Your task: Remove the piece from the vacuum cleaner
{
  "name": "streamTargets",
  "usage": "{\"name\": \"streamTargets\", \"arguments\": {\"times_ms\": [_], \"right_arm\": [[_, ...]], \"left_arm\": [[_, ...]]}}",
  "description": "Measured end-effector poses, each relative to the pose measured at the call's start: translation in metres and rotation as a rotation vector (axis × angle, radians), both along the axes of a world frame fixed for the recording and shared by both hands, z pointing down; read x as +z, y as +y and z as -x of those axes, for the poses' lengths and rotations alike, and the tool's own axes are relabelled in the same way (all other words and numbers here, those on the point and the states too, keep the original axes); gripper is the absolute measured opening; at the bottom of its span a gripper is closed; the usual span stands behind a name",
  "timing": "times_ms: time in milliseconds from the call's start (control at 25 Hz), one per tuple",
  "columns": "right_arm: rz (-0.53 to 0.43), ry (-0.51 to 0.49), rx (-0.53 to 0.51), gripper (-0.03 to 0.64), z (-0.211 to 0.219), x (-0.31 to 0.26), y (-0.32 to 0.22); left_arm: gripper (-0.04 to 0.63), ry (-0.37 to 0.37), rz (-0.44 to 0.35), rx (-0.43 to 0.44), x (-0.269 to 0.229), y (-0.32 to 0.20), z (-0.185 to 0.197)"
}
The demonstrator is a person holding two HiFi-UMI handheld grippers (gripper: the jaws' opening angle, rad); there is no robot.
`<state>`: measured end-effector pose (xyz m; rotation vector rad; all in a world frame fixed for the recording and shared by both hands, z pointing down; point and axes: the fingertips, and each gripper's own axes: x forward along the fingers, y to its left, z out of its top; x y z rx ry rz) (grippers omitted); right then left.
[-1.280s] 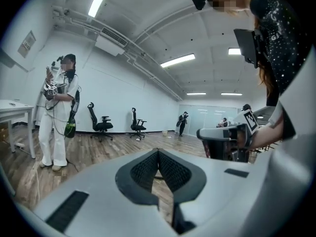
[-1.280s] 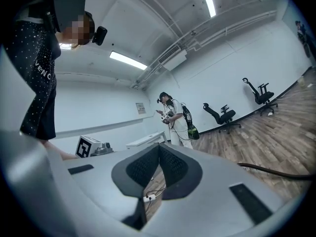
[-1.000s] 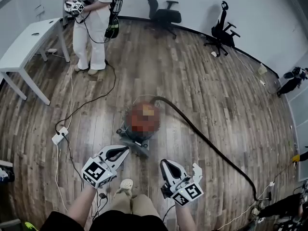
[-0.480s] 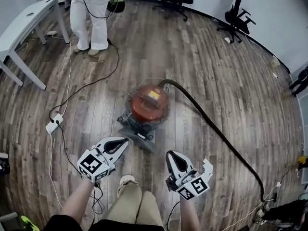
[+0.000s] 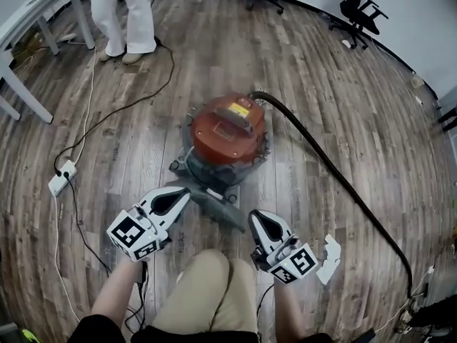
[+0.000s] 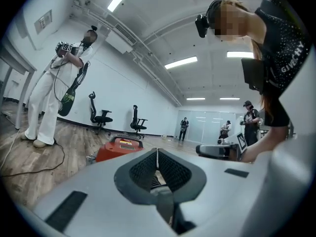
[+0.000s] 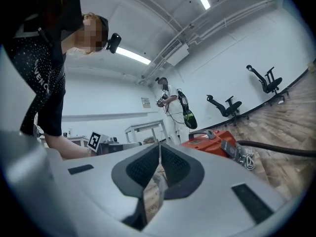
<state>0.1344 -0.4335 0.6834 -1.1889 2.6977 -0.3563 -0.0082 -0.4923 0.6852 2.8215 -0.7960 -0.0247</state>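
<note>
The red vacuum cleaner (image 5: pixel 227 136) stood on the wooden floor (image 5: pixel 335 98) at the middle of the head view. Its black hose (image 5: pixel 335 177) ran from its upper right side down to the lower right corner. A grey part (image 5: pixel 218 204) stuck out from its foot toward the bottom of the frame. Which piece was meant to come off, I could not tell.

Just below it hovered the left gripper (image 5: pixel 180 197) and the right gripper (image 5: pixel 258 219), one on each side of that grey part and touching nothing. Both had their jaws pressed together and empty. I took them to be held low and pointed at the machine because the person, one knee (image 5: pixel 207 291) forward, was closing in on it with no grasp yet begun.

From above I saw the layout: a power strip (image 5: pixel 61 179) with its cable at the left, a person in white (image 5: pixel 125 13) beside a table (image 5: pixel 28 16) at the upper left, and an office chair (image 5: pixel 360 9) at the upper right. Only the low gripper views showed the machine side-on. The right gripper view showed its carrying handle (image 7: pixel 207 134) and a coiled cord (image 7: pixel 245 158) on its flank. The left gripper view showed more people (image 6: pixel 183 127) by a far glass wall.
</note>
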Motion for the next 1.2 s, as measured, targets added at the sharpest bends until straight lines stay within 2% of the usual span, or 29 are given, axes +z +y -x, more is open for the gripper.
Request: {"name": "streamTargets", "arguments": {"times_ms": [120,160,200,240,320,360,520,600,720,800,840,960,1000,1040,1080,1120,1200], "right_arm": [[-0.081,-0.063,-0.022,0.014,-0.006,0.028,0.006],[-0.099,-0.071,-0.028,0.034,-0.008,0.036,0.007],[-0.109,-0.066,-0.032,0.102,-0.009,0.044,0.007],[-0.112,-0.045,-0.033,0.149,-0.011,0.052,0.007],[-0.105,0.029,-0.026,0.207,-0.013,0.069,0.009],[-0.095,0.065,-0.025,0.218,-0.013,0.078,0.01],[-0.062,0.132,-0.078,0.219,-0.004,0.098,0.015],[-0.066,0.142,-0.088,0.219,0.002,0.099,0.013],[-0.096,0.079,-0.128,0.219,0.008,0.088,0.023],[-0.088,0.029,-0.158,0.219,0.007,0.086,0.036],[-0.072,0.053,-0.159,0.219,0.006,0.092,0.04],[-0.03,0.271,-0.098,0.219,0.008,0.124,0.033],[-0.031,0.309,-0.063,0.218,0.007,0.128,0.028],[-0.044,0.315,-0.034,0.21,0.005,0.127,0.023],[-0.06,0.302,-0.017,0.069,0.004,0.123,0.02],[-0.068,0.284,-0.015,0.026,0.002,0.12,0.019],[-0.064,0.254,-0.048,0.025,0.003,0.119,0.023]], "left_arm": [[0.012,0.01,-0.085,0.012,0.026,-0.001,0.001],[0.071,-0.005,-0.113,0.009,0.034,-0.003,0.003],[0.196,-0.028,-0.138,0.003,0.041,-0.007,0.005],[0.261,-0.059,-0.156,-0.005,0.049,-0.011,0.008],[0.318,-0.127,-0.169,-0.023,0.068,-0.018,0.017],[0.325,-0.157,-0.166,-0.032,0.077,-0.022,0.022],[0.325,-0.261,-0.136,-0.084,0.112,-0.041,0.045],[0.324,-0.289,-0.122,-0.062,0.125,-0.041,0.046],[0.324,-0.284,-0.121,-0.034,0.132,-0.036,0.039],[0.324,-0.25,-0.115,-0.044,0.131,-0.035,0.039],[0.322,-0.234,-0.108,-0.05,0.13,-0.035,0.039],[0.322,-0.236,-0.103,-0.077,0.131,-0.033,0.041],[0.312,-0.247,-0.102,-0.1,0.131,-0.034,0.044],[0.259,-0.253,-0.096,-0.131,0.131,-0.035,0.048],[0.176,-0.252,-0.085,-0.16,0.13,-0.036,0.053],[0.097,-0.248,-0.072,-0.177,0.13,-0.036,0.057],[0.042,-0.249,-0.069,-0.165,0.127,-0.028,0.06]]}}
